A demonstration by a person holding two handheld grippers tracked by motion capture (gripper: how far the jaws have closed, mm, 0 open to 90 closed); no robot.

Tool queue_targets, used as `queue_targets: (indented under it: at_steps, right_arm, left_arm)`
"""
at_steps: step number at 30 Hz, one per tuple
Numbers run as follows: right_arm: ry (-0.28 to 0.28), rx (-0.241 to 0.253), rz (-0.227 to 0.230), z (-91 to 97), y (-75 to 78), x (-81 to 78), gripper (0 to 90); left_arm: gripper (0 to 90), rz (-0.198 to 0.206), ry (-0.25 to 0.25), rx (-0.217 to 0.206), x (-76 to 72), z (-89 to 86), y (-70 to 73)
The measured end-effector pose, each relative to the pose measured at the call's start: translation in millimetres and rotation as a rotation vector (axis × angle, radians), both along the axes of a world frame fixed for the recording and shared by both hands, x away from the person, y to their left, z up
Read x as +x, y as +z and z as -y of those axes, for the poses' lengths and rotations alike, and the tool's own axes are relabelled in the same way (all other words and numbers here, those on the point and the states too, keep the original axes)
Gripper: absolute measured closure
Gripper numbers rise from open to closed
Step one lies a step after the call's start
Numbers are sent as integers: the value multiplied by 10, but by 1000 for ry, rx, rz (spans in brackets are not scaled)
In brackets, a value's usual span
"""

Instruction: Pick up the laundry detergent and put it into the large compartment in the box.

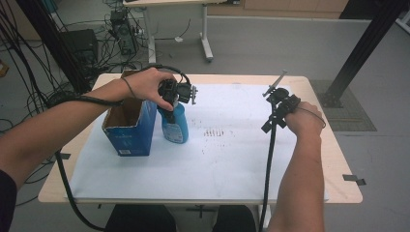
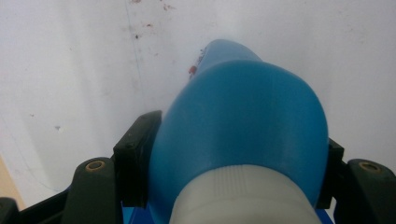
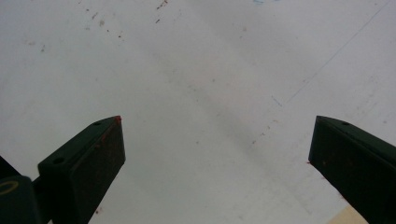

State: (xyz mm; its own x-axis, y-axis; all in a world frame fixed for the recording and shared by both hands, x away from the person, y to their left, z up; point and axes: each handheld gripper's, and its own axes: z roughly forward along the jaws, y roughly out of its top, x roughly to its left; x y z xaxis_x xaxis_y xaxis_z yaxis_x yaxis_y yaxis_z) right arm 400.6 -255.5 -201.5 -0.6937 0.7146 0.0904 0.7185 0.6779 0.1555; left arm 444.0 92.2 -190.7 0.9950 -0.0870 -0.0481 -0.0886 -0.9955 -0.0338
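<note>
- Left gripper (image 1: 170,99) had jaws clamped on the bottle (image 1: 175,123) near its neck; bottle stood upright on the white sheet (image 1: 232,154), touching the box (image 1: 129,128).
- Right gripper (image 1: 279,104) was idle w/ jaws wide, nothing btwn, well apart.
- Judged: grasp done; lift or placing left.
- Bottle: blue plastic, white cap, smooth rounded shoulder, label part-hidden.

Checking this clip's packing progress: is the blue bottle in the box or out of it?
Out. The blue bottle stands upright on the white sheet beside the open blue box, with the left gripper clamped near its top.
</note>
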Motion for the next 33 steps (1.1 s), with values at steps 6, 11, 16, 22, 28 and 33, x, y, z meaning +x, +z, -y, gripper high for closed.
queue_targets:
  at_steps: [6, 11, 16, 22, 28, 33]
  right_arm:
    - [1, 0, 4, -9, 0, 2, 38]
    - [4, 5, 7, -10, 8, -3, 37]
    - [6, 1, 2, -15, 4, 11, 38]
    - [6, 2, 4, -17, 14, 12, 38]
    - [6, 3, 8, -21, 28, 4, 38]
    - [4, 3, 10, -17, 40, -3, 37]
  left_arm:
    - [348, 0, 0, 1, 0, 2, 0]
    - [348, -1, 3, 0, 4, 1, 0]
    - [349, -1, 9, 1, 3, 2, 0]
    - [349, -1, 10, 0, 6, -5, 1]
    - [350, 1, 11, 2, -4, 0, 1]
    - [351, 2, 16, -4, -6, -18, 1]
